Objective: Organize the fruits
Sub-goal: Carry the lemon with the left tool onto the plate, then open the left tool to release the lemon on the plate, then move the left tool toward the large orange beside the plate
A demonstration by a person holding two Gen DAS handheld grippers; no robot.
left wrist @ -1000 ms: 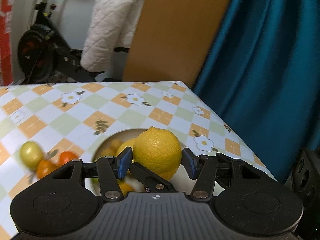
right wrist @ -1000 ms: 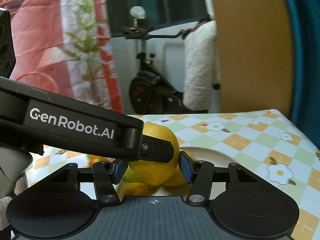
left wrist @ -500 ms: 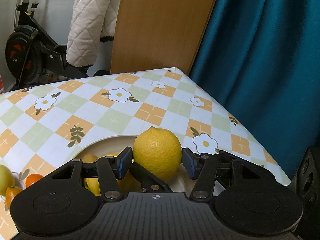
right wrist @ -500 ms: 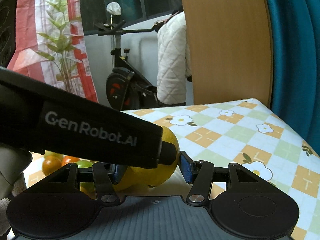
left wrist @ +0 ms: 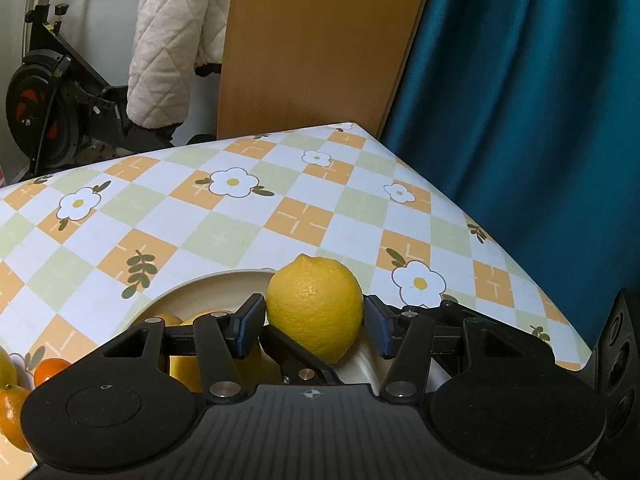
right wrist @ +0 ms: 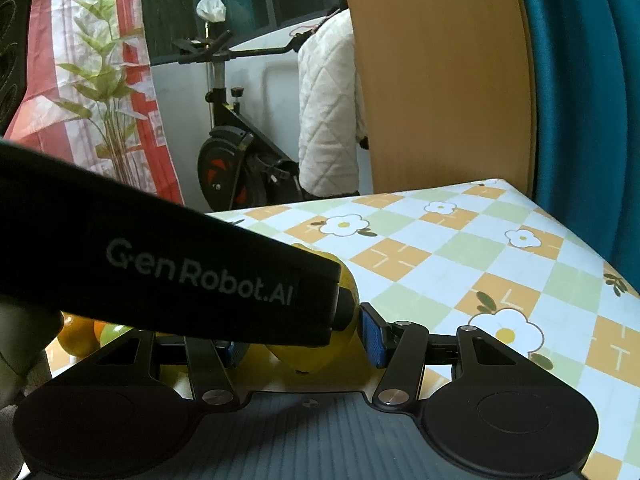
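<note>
A yellow lemon [left wrist: 315, 307] sits between the blue pads of my left gripper [left wrist: 314, 320], which is shut on it. It hangs just above the far rim of a cream plate [left wrist: 224, 280] that holds other lemons [left wrist: 188, 364]. In the right wrist view the same lemon [right wrist: 312, 360] is between the pads of my right gripper [right wrist: 302, 344], also shut on it. The left gripper's black body [right wrist: 180, 272] crosses in front and hides the right gripper's left pad. A black finger [left wrist: 298, 360] of the right gripper passes under the lemon in the left wrist view.
Small oranges [left wrist: 50, 366] and a yellow-green fruit [left wrist: 6, 368] lie on the checked tablecloth [left wrist: 240, 216] left of the plate. The table's corner and right edge run along a teal curtain [left wrist: 520, 120]. A wooden board [left wrist: 320, 40] and an exercise bike [left wrist: 44, 92] stand behind.
Both grippers have moved together with the lemon, a little lower and toward the table's far corner. The loose fruits have slid to the left edge of the view. Both grips are unchanged.
</note>
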